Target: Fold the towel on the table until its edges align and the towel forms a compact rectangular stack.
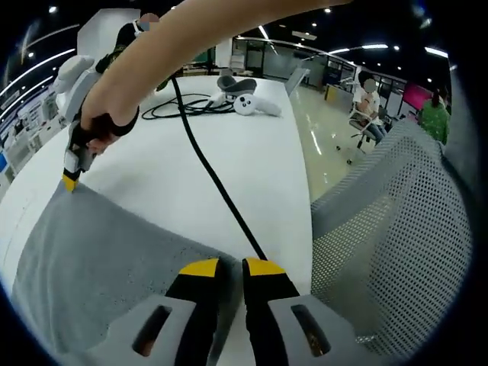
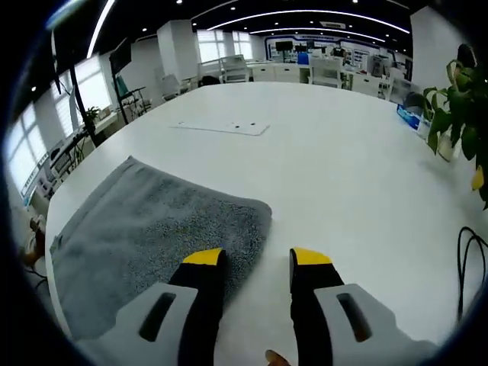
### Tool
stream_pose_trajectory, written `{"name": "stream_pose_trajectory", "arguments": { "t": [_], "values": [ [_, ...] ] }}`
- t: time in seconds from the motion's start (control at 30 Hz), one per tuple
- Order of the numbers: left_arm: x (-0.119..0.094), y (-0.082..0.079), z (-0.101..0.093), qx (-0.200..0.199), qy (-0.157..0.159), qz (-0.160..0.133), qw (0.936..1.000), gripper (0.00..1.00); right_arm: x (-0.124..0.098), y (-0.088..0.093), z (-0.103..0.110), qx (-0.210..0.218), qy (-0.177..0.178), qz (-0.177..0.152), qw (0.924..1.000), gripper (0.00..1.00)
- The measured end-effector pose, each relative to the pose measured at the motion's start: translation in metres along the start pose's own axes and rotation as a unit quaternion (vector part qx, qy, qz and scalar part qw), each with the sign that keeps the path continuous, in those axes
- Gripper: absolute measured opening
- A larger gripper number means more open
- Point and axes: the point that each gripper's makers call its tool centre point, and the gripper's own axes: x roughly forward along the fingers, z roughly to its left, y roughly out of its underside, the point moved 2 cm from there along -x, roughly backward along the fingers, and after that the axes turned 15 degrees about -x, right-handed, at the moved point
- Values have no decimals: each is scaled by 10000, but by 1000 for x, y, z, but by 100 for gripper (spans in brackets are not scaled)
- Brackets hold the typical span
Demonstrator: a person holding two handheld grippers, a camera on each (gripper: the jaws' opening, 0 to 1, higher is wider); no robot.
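Left gripper (image 1: 232, 267) fingers clenched on grey towel (image 1: 99, 259) edge; right gripper (image 2: 257, 257) released beside its corner. Risk: uneven lift, misaligned edges on worktop (image 2: 343, 168).

Grey towel (image 2: 152, 229), white table (image 2: 343, 175)

Left gripper (image 1: 232, 267) rises from 6 o'clock, yellow-tipped jaws nearly together w/ a thin gap, over the near edge of the grey towel (image 1: 91, 267). Towel lies flat on the white bench (image 1: 252, 152), spreading toward 8 o'clock. Right gripper (image 1: 70, 181) at 9–10 o'clock, held by a hand (image 1: 103, 122), tip touching the towel's far corner. Black cable (image 1: 210, 171) runs from 12 down to centre. VR headset (image 1: 236, 88) near 12. Mesh chair (image 1: 396, 229) at 3–4 o'clock.
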Motion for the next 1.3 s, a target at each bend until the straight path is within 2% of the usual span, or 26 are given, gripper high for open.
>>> {"name": "stream_pose_trajectory", "arguments": {
  "t": [0.13, 0.23, 0.47, 0.63, 0.73, 0.83, 1.0, 1.07, 1.3],
  "values": [
    [4, 1, 2, -234, 19, -5, 9997, 12, 5, 2, -6, 166, 91, 17, 9998, 30],
    [4, 1, 2, -229, 18, -1, 9997, 12, 7, 0, -9, 436, 190, -62, 9989, 29],
    [8, 7, 1, -293, 30, 105, 9995, 12, 6, -16, -11, 590, 326, -383, 9970, 24],
    [9, 7, 2, -318, 29, 91, 9994, 11, 12, -18, -14, 645, 388, -376, 9965, 22],
    [9, 7, 3, -356, 38, 76, 9993, 10, 16, -12, -13, 411, 366, -208, 9983, 22],
    [9, 7, 3, -341, 45, 22, 9994, 10, 15, -14, -13, 138, 348, -198, 9991, 20],
    [10, 7, 2, -210, 49, -22, 9998, 10, 17, -20, -2, -351, 69, -304, 9989, 6],
    [10, 7, 2, -173, 49, -18, 9998, 10, 17, -20, -2, -463, 116, -297, 9984, 4],
    [12, 6, 2, 81, -109, 46, 9999, 7, 18, -19, -3, -390, 101, -429, 9983, 2]
  ]
}}
